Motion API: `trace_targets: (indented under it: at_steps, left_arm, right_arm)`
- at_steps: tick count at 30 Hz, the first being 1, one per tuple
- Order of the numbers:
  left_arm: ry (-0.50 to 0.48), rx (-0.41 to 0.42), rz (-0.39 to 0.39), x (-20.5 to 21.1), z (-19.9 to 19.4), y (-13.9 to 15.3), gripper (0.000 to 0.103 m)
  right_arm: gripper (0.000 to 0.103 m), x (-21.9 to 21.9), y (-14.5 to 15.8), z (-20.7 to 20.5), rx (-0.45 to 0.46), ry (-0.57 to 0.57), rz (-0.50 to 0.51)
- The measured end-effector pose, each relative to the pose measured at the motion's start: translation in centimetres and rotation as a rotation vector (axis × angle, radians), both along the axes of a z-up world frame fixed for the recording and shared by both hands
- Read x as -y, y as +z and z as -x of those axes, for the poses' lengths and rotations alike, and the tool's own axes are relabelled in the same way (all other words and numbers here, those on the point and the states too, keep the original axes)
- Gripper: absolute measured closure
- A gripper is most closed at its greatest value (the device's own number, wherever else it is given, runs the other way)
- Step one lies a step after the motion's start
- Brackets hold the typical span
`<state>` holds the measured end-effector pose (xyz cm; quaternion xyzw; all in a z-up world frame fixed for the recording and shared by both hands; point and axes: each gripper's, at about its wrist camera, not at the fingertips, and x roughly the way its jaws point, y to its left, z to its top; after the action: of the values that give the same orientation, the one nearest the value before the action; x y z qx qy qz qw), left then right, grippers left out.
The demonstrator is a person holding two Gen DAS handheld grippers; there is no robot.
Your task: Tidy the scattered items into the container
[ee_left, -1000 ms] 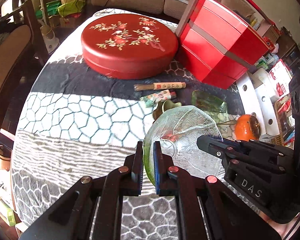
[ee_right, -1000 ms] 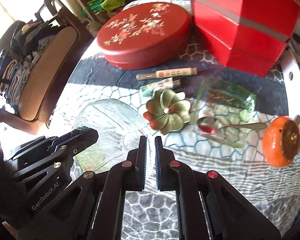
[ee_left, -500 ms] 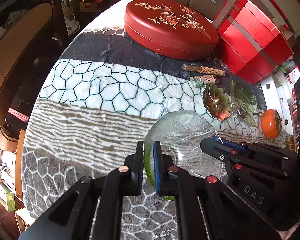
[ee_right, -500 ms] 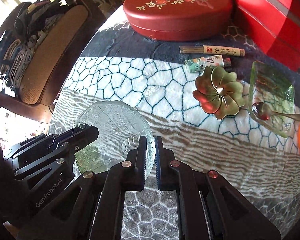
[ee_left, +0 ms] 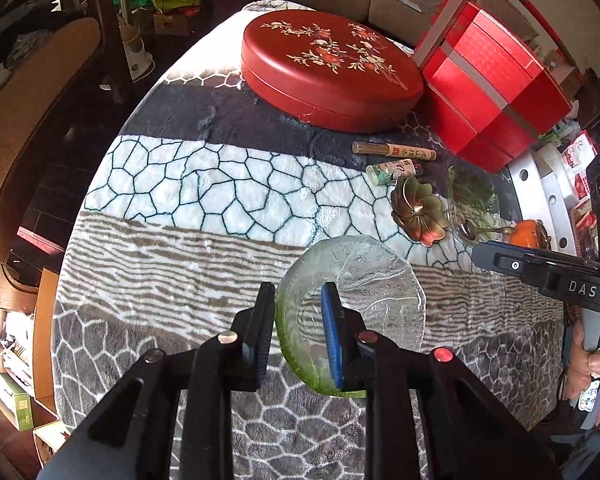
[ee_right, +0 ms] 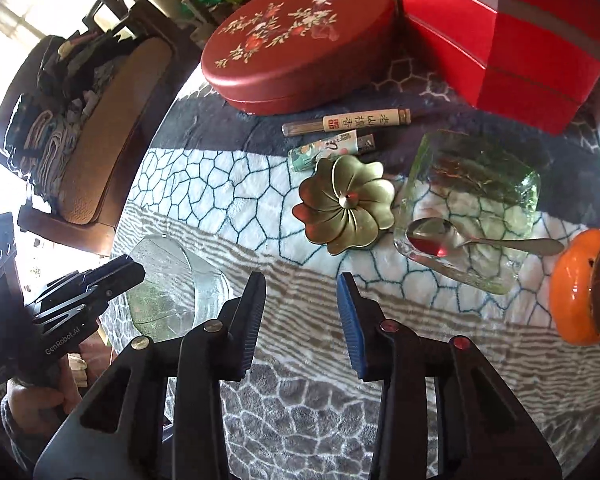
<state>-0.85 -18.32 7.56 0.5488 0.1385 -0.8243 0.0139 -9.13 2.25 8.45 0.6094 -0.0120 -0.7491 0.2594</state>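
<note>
**Both claws letting go of the glass plate**

While its jaws are opening, the left claw (ee_left: 296, 304) straddles the near rim of the round glass plate (ee_left: 364, 280); the rim runs between the fingers, but a gap shows on the left side and whether the blue pad touches the glass cannot be told. The plate lies on the blanket-covered worktop (ee_left: 172, 240), low in the left wrist view at about 6 o'clock. The right claw (ee_right: 302, 284) is also opening, released, with nothing between its fingers except blanket; the plate sits at its 9 o'clock (ee_right: 168, 280). A hand (ee_right: 32, 400) grips the left tool's handle at lower left of the right wrist view.

From the right claw, a brass flower-shaped dish (ee_right: 346, 204) lies at 12 o'clock, a square green glass dish (ee_right: 472, 184) holding a spoon (ee_right: 480, 240) at 1 o'clock, and an orange persimmon-shaped jar (ee_right: 580, 288) at 3 o'clock. An incense tube (ee_right: 348, 122) and a smaller tube (ee_right: 332, 148) rest beyond the brass dish. Farther back stand a round red lacquer box (ee_right: 300, 40) and a tiered red box (ee_right: 508, 28).
</note>
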Motion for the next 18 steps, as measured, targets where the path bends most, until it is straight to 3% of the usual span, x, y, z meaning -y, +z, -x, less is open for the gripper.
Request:
trace_targets:
  at_steps: [7, 10, 14, 18]
  left_arm:
    - [-0.031, -0.102, -0.02, -1.9, 0.3, 3.8, 0.079]
    - [-0.099, -0.107, -0.108, -4.3, 2.0, 4.7, 0.076]
    - [-0.147, -0.078, -0.149, -8.4, 4.7, 3.9, 0.063]
    - [-0.165, -0.019, -0.211, -12.2, 7.3, 1.7, 0.063]
  right_arm:
    - [0.069, -5.2, 1.6, 3.4, -0.103, -0.019, -0.197]
    - [0.069, -7.4, 0.8, 4.6, -0.099, -0.035, -0.244]
    - [0.069, -9.7, -1.0, 5.5, -0.04, -0.097, -0.189]
    - [0.069, -11.1, -2.2, 6.9, -0.012, -0.161, -0.137]
